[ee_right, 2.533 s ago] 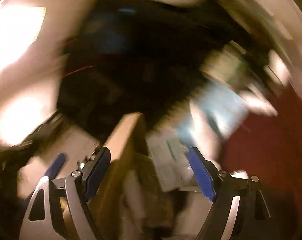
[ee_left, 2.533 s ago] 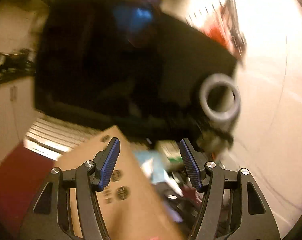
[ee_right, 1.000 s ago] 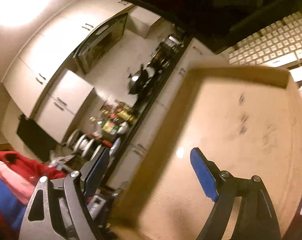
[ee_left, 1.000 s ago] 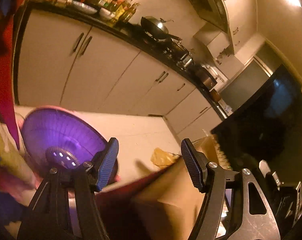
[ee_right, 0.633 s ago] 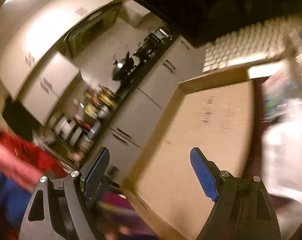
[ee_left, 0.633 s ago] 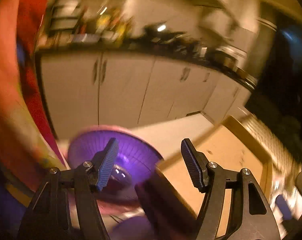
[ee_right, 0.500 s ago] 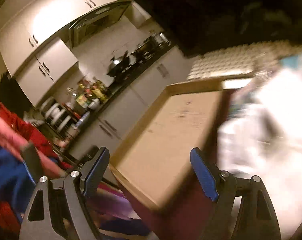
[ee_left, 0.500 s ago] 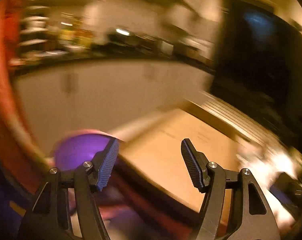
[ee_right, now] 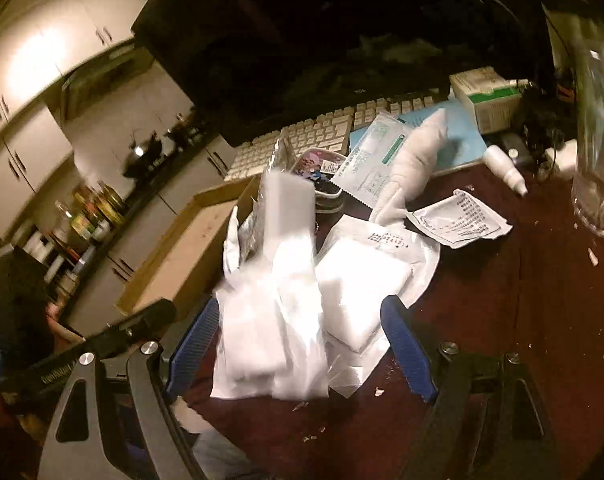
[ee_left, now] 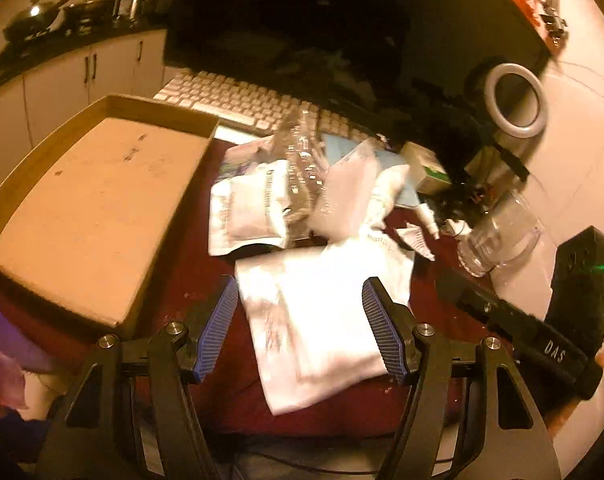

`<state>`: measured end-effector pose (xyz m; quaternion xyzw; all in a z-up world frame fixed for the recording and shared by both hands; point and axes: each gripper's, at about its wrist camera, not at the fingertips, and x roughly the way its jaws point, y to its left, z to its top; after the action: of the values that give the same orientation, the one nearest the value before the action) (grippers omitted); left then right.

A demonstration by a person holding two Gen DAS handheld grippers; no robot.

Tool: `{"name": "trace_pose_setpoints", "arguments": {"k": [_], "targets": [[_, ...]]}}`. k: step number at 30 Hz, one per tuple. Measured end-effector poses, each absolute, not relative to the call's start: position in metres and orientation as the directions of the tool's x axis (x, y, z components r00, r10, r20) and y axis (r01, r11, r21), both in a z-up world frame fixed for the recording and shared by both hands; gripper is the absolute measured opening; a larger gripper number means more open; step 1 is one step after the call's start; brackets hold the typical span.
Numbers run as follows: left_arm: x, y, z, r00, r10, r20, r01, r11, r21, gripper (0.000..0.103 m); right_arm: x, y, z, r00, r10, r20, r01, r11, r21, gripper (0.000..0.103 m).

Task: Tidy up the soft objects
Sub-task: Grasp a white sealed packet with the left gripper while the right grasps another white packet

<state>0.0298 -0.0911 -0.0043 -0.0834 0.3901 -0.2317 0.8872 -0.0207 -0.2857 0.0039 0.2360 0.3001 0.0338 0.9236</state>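
At our far left lies the shallow cardboard tray (ee_left: pixel 98 208), bare inside, its near corner close to the bench (ee_left: pixel 190 264) edge and its right wall leaving a narrow strip of dark red surface before the pile begins. We hold the left gripper (ee_left: pixel 300 326) released, its blue fingers (ee_left: pixel 218 328) spread wide and empty, hovering over the near end of the big white plastic bag (ee_left: pixel 317 320), which lies flat with its long axis running away from us toward the monitor (ee_left: pixel 341 28). Beyond it sit a white pouch (ee_left: pixel 246 208) and a crinkled clear wrapper (ee_left: pixel 302 168), crowding up to the keyboard (ee_left: pixel 238 96). In the right wrist view our right gripper (ee_right: pixel 302 346) is likewise released and grasping nothing, poised above the packet of white pads (ee_right: pixel 361 284); the rolled white cloth (ee_right: pixel 413 164) behind it points diagonally up and right. Right of the pile the bench is open, with only crumbs, up to the glass jar (ee_right: pixel 597 184) at the far right.
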Motion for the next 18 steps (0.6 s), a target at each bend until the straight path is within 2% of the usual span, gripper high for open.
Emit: {"name": "trace_pose_setpoints", "arguments": {"k": [2, 4, 13, 18], "targets": [[0.032, -0.098, -0.01, 0.583, -0.452, -0.675, 0.334, 0.891, -0.308, 0.065, -0.022, -0.292, 0.002, 0.824, 0.166, -0.542, 0.106, 0.894, 0.435, 0.084], [0.034, -0.099, -0.013, 0.546, -0.473, -0.692, 0.33, 0.88, -0.34, 0.065, -0.019, -0.292, 0.001, 0.821, 0.17, -0.545, 0.112, 0.888, 0.446, 0.082], [0.026, -0.092, -0.009, 0.563, -0.459, -0.687, 0.345, 0.886, -0.309, 0.065, -0.022, -0.304, 0.003, 0.831, 0.157, -0.533, 0.11, 0.894, 0.435, 0.079], [0.025, -0.097, -0.009, 0.555, -0.464, -0.691, 0.361, 0.882, -0.302, 0.065, -0.013, -0.307, 0.003, 0.824, 0.177, -0.539, 0.102, 0.889, 0.447, 0.07]]}}
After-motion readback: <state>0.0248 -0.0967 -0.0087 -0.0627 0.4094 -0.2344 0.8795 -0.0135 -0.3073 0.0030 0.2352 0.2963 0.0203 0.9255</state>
